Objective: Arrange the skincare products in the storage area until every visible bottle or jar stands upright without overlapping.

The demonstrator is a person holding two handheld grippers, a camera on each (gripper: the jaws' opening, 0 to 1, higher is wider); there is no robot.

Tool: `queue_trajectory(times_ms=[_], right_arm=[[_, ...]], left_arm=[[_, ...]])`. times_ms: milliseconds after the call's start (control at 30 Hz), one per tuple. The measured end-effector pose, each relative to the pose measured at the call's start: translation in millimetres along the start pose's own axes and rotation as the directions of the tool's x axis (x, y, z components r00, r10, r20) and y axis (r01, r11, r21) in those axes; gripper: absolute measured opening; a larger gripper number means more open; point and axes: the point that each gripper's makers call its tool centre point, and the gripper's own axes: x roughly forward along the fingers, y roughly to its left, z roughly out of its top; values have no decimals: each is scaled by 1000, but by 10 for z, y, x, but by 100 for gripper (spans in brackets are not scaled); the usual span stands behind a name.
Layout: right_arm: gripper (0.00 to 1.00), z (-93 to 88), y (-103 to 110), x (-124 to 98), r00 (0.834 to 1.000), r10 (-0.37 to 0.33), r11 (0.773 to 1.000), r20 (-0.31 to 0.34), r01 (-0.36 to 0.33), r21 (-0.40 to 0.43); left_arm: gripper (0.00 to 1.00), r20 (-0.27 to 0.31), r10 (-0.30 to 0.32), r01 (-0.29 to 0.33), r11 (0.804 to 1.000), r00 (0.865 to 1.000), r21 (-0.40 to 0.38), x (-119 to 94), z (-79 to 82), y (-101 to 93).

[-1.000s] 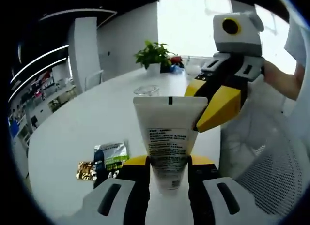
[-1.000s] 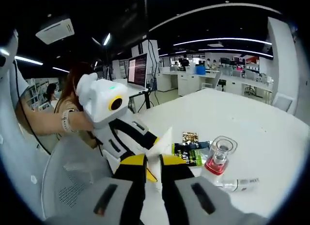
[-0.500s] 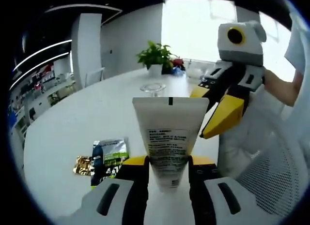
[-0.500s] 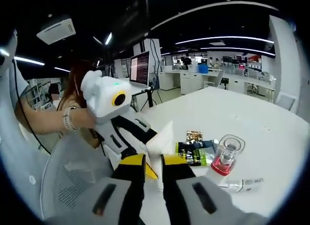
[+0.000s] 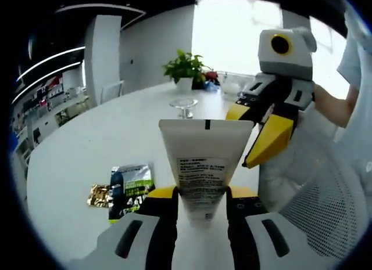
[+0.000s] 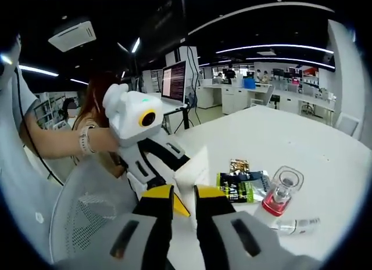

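The white tube (image 5: 204, 165) sits clamped between my left gripper (image 5: 200, 203) jaws, flat crimped end away from me, held above the table (image 5: 104, 148). My right gripper (image 6: 183, 201) stands just beside the tube's edge, jaws nearly closed; whether they pinch it I cannot tell. Recommendation: lower cap-end down onto bare surface, well apart from the sachets (image 5: 129, 186) left of my jaws.
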Motion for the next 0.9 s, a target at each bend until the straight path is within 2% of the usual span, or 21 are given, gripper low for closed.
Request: queue_trajectory(times_ms=[200, 267, 367, 500, 667, 900], right_arm=[[15, -19, -16, -9, 1000, -1, 1000, -7, 1, -14], [16, -61, -49, -36, 1000, -13, 1000, -19, 13, -23], [15, -136, -74, -60, 999, -13, 1000, -36, 13, -14], [14, -220, -56, -43, 998, -3, 1000, -59, 2, -14], [14, -248, -8, 11, 998, 14, 1000, -69, -15, -12], [12, -232, 23, 16, 997, 38, 999, -64, -38, 6]], left_arm=[[32, 5, 13, -13, 1000, 1000, -10, -56, 13, 28], [33, -6, 41, -41, 999, 999, -1, -105, -3, 52], [30, -9, 45, -45, 999, 999, -17, -148, -16, 41], [29, -53, 67, -67, 998, 996, -2, -179, -96, 5], [26, -68, 45, -45, 999, 997, 5, -157, -110, -106], [24, -82, 51, -48, 998, 995, 35, -78, -107, -115]])
